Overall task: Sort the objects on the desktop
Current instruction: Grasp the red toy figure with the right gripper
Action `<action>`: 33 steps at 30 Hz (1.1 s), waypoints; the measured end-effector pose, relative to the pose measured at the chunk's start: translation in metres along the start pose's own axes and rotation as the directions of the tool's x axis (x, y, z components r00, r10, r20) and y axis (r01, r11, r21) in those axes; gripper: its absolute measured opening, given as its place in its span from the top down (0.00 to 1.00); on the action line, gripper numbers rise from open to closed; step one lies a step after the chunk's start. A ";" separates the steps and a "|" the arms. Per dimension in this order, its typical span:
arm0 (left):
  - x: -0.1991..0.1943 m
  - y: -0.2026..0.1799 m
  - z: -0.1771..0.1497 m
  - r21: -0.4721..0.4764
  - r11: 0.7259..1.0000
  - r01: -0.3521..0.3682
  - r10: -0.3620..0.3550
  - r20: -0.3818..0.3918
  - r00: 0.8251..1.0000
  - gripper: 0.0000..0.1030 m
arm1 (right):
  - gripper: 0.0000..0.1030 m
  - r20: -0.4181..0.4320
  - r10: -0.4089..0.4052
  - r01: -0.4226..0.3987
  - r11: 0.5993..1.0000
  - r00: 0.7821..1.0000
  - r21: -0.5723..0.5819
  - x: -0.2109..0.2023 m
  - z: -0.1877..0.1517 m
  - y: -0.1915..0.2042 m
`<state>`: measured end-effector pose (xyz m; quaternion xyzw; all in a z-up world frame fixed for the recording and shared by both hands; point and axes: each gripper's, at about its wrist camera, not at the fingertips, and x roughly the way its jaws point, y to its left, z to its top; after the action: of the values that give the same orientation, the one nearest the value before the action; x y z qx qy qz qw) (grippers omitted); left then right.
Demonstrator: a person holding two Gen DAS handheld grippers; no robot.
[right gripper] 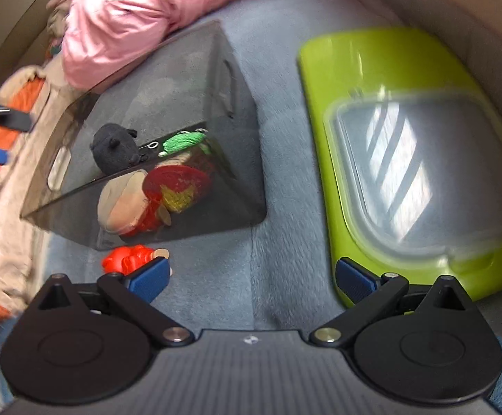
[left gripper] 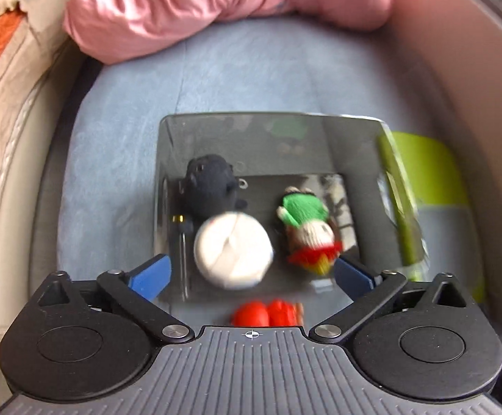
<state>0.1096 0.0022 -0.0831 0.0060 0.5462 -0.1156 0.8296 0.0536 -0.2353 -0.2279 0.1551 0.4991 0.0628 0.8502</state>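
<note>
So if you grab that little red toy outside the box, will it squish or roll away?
The red toy looks shiny and lumpy, so probably hard plastic or rubber that won't squish much. Its bumpy shape probably won't roll far on the fuzzy blue blanket. It looks small, so probably light.

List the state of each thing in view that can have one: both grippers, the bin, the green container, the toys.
Left gripper: jaws open, nothing between them.
Right gripper: jaws open, empty.
Smoky clear bin: open-topped, holding toys.
Green container: lid on.
White ball: in the bin.
Black plush: in the bin.
Knitted doll: in the bin.
Red toy: outside the bin, on the blue cloth.
</note>
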 end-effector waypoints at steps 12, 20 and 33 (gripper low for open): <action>0.025 0.085 -0.108 -0.110 0.994 -0.004 -0.010 -0.122 0.992 0.00 | 0.11 -0.005 -0.106 0.075 0.737 0.994 -0.671 0.088 -0.027 0.171; 0.018 0.132 -0.137 -0.338 0.933 0.123 -0.149 -0.050 0.988 0.00 | 0.37 -0.003 -0.273 0.081 0.297 0.962 -0.952 0.153 -0.074 0.219; 0.019 0.118 -0.129 -0.306 0.943 0.133 -0.161 -0.067 0.985 0.00 | 0.39 -0.111 -0.194 0.003 0.507 0.975 -0.862 0.059 -0.022 0.195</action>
<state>0.0231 0.1308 -0.1657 -0.1555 0.5937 -0.0923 0.7841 0.0734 -0.0315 -0.2235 -0.3201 0.4908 0.2666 0.7652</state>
